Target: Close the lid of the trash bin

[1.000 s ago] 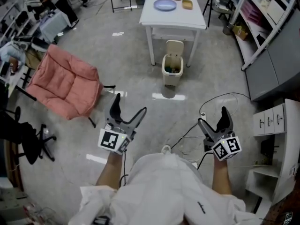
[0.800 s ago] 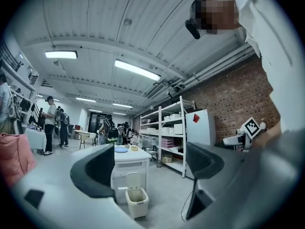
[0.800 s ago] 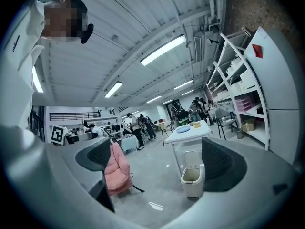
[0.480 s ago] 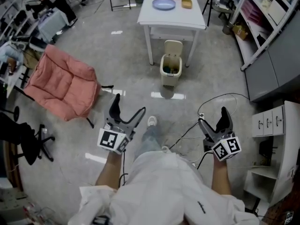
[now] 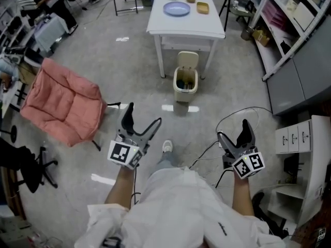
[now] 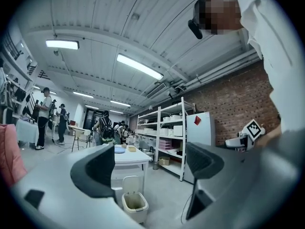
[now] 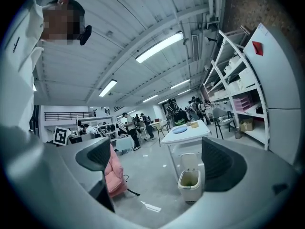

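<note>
A small cream trash bin stands on the floor in front of a white table, its lid raised upright at the back and some rubbish inside. The bin also shows between the jaws in the left gripper view and the right gripper view. My left gripper is open and empty, held well short of the bin, to its near left. At the near right my right gripper is likewise open and empty.
A pink cushioned chair sits at the left. Cables trail over the floor near the right gripper. Grey cabinets and white drawers line the right side. A plate and bowls are on the table. My shoe is forward.
I have stepped forward: the bin and table have drawn nearer in the head view, and my foot has come into sight. Both grippers stay open at the same height.
</note>
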